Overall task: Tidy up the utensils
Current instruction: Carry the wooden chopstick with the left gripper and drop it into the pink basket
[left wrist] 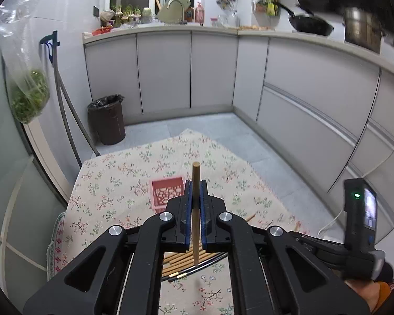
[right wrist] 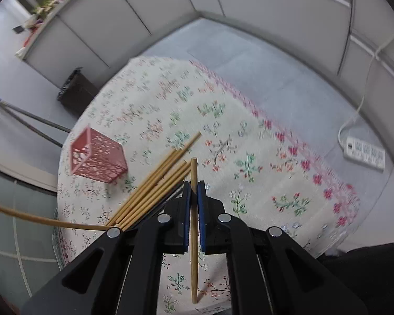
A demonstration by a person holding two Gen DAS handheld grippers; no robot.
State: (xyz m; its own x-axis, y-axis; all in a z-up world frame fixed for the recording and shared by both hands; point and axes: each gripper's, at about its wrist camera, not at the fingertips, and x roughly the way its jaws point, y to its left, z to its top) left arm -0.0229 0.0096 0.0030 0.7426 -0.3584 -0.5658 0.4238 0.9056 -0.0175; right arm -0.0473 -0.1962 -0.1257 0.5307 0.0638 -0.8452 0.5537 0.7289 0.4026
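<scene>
**Ana:** Nearest the lens, the left hand-held gripper (left wrist: pixel 196 191) has its blue pads pressed on one round wooden chopstick (left wrist: pixel 196 210), which stands upright between them.

**Ben:** And the right hand-held gripper (right wrist: pixel 194 191)?

**Ana:** Pinching a second wooden chopstick (right wrist: pixel 194 210) the same way, its lower tip hanging above the cloth.

**Ben:** Where are the others?

**Ana:** A loose bundle of wooden chopsticks (right wrist: pixel 155 186) lies fanned on the surface (right wrist: pixel 223 131) near its front edge, with dark thin ones (left wrist: pixel 194 267) beside them, gold-banded at the ends.

**Ben:** Any container?

**Ana:** A pink square plastic basket (right wrist: pixel 97 157), walls pierced with holes, sits towards the left edge. From the left wrist view its inside (left wrist: pixel 168 191) looks bare, though the fingers hide part.

**Ben:** The covering?

**Ana:** Cream fabric printed with small flowers, pink-bordered along the right edge.
</scene>
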